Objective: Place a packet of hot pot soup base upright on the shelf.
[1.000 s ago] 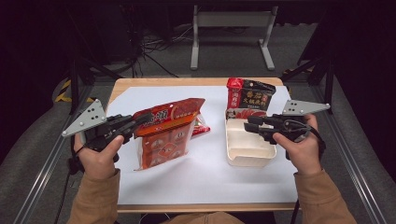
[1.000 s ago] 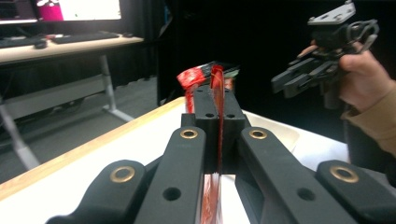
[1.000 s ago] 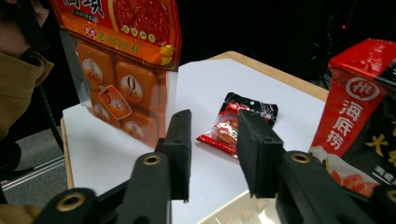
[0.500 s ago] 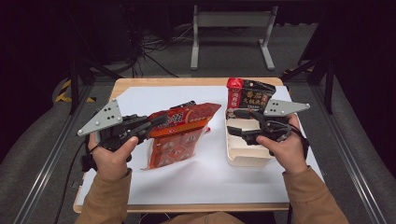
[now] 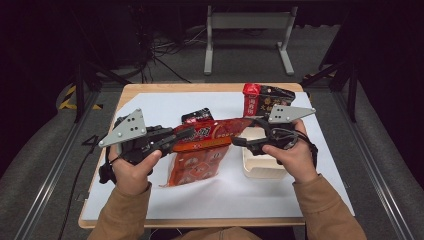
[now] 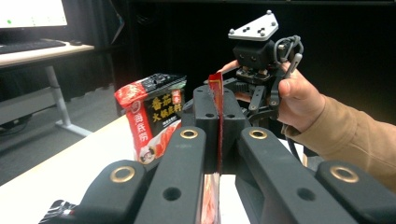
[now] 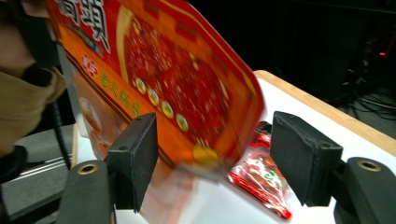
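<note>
A large red-orange food pouch (image 5: 200, 150) hangs above the white table sheet (image 5: 150, 107). My left gripper (image 5: 192, 134) is shut on the pouch's top edge; in the left gripper view its jaws (image 6: 217, 107) pinch the thin red edge (image 6: 215, 88). My right gripper (image 5: 239, 141) stands at the pouch's right end. Its jaws have just been opening. In the right gripper view the pouch's lower corner (image 7: 187, 93) lies between the wide-apart pads (image 7: 140, 158), and I see no pad touching it.
A white tray (image 5: 260, 167) lies under my right hand. A red and black pouch (image 5: 262, 100) stands upright at the back right, also seen as the standing pouch (image 6: 154, 116). A small red sachet (image 5: 200, 116) lies behind the held pouch, the same sachet (image 7: 259, 182).
Both hands have come toward the middle. The left gripper carried the pouch to the right. The right gripper left the tray, moved left to the pouch's end, and its jaws opened.
</note>
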Available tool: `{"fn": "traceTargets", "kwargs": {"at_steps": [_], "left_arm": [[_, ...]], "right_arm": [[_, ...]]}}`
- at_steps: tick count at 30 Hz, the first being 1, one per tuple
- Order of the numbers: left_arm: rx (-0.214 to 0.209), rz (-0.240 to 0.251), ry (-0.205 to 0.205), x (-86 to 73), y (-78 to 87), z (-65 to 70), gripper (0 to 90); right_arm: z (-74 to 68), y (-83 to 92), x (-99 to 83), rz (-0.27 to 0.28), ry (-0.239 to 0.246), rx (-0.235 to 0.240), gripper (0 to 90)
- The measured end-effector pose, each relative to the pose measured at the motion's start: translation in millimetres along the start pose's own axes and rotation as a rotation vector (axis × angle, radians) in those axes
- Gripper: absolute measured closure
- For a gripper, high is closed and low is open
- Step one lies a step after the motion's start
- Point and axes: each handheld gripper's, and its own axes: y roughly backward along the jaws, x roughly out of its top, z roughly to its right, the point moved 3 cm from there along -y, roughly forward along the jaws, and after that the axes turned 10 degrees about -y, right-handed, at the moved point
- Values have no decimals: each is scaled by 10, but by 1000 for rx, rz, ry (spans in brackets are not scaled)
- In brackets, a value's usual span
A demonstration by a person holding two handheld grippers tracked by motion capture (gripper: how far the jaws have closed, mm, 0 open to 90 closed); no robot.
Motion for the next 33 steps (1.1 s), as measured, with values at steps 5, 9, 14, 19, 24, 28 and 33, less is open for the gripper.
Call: {"fn": "traceTargets", "kwargs": {"at_steps": [5,9,14,19,24,28,33], "left_arm": [[-28,15,-4,2,-42,39,900],[-40,21,-2,-6,-58,43,900],[-27,28,-6,-19,-45,17,900],[-20,37,0,-39,-14,-5,900],[-23,51,11,-58,-6,-31,900],[-11,54,7,-64,12,-51,898],[-2,66,20,-76,31,-82,887]], "right_arm": [[-38,-23,4,2,17,48,367],[-68,-24,3,0,25,96,472],[-98,-1,7,-14,58,148,718],[-143,51,30,-13,69,205,898],[-187,100,85,2,88,170,900],[-226,134,126,9,96,157,900],[-280,167,192,17,106,151,900]]}}
